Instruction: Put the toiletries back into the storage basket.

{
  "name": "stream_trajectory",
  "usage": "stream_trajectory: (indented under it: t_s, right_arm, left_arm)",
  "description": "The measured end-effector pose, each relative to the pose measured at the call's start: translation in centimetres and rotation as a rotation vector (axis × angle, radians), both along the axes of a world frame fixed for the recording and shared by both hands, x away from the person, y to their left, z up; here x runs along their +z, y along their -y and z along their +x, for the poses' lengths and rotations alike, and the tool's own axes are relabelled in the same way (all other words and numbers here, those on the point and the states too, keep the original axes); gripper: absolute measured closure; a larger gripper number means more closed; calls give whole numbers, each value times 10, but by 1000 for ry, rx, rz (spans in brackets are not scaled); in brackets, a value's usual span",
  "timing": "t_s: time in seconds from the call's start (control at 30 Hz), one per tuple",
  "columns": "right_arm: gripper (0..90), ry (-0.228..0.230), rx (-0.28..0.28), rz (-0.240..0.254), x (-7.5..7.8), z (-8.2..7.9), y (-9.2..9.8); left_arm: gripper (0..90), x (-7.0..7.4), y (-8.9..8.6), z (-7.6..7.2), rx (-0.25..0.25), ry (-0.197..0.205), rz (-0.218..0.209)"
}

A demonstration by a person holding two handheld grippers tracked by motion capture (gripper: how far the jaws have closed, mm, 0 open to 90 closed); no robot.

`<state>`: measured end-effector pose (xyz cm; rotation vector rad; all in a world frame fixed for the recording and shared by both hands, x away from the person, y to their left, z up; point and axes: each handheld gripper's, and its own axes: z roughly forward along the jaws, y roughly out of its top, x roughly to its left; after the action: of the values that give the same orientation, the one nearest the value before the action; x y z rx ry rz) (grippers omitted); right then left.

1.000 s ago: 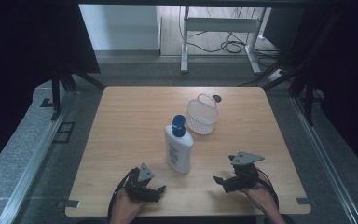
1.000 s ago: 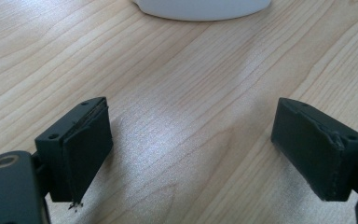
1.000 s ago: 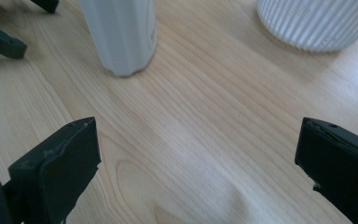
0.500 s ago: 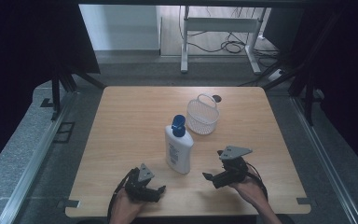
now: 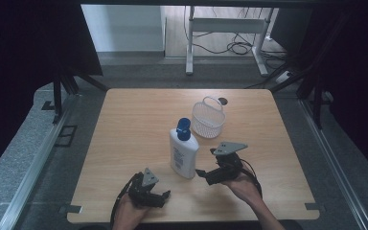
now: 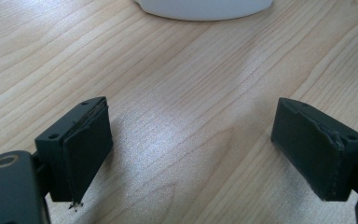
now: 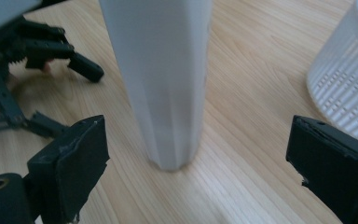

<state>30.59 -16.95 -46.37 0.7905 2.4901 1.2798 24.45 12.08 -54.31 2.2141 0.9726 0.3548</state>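
A white bottle with a blue cap stands upright near the middle of the wooden table. My right gripper sits just to its right, pointing left at its base. In the right gripper view the bottle rises close ahead, in line with the gap of my right gripper. The jaws have just been closing a little, but the pads stand apart from the bottle. My left gripper rests low near the front edge, open over bare wood, with the bottle's base farther ahead.
A white mesh basket with a handle stands behind and right of the bottle, also at the right in the right gripper view. A small dark disc lies behind it. The left hand's gripper lies beyond the bottle.
The right gripper has moved left across the table and risen slightly, up to the bottle's base. The left gripper, bottle and basket have stayed put.
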Motion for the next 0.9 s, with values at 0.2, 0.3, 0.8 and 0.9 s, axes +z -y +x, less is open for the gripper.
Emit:
stream_trajectory:
  t_s: [0.2,0.3,0.8,0.9]
  right_arm:
    - [42,-15,15,31,7,6,-14]
    - [22,-13,25,35,11,9,-24]
    - [132,20,32,61,23,22,-52]
    - [158,25,31,63,24,24,-55]
  left_arm:
    - [116,0,0,0,4,1,-2]
    - [116,0,0,0,6,1,-1]
    - [116,0,1,0,9,1,-2]
    - [116,0,1,0,10,2,-2]
